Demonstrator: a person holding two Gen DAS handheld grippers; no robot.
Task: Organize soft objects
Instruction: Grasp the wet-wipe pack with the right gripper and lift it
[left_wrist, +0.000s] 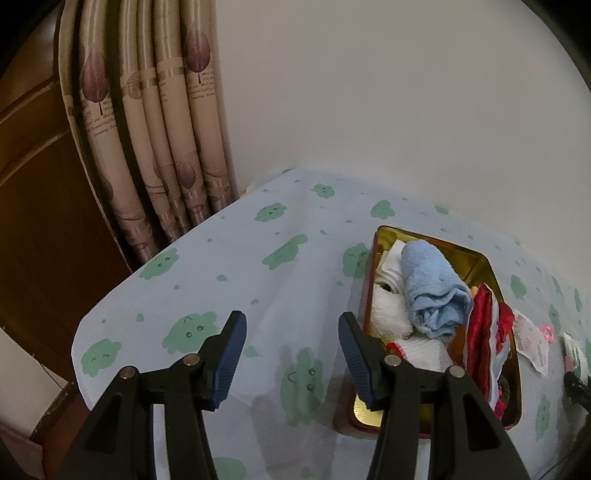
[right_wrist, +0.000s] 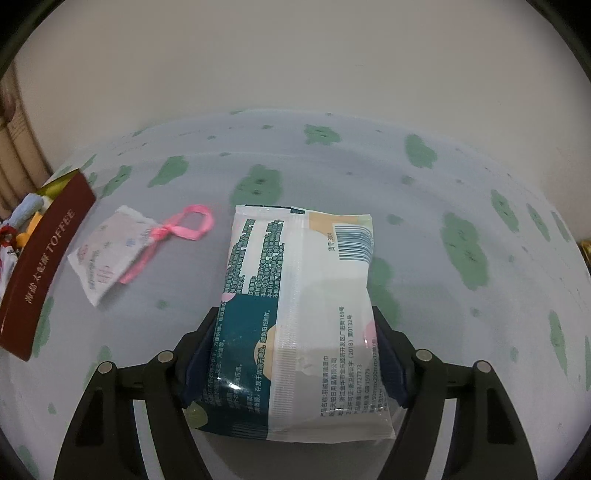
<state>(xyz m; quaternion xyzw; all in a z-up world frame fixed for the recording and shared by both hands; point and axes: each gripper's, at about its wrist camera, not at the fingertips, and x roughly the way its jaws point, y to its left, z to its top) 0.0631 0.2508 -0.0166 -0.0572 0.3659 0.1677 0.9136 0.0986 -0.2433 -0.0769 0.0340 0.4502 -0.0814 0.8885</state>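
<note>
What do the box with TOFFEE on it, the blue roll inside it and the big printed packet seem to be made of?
The box looks like metal tin: its inside is shiny gold, its outside glossy maroon. The blue roll looks like terry cloth, with a fuzzy, matte, looped surface. The printed packet appears to be soft plastic film: glossy glare, a ribbed seam down the middle, slight crinkles. What is inside it cannot be seen.

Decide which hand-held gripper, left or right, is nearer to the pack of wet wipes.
Right. The right hand-held gripper has the pack of wet wipes between its fingers. The left hand-held gripper hovers open over the tablecloth beside the tin, no pack in its view.
</note>
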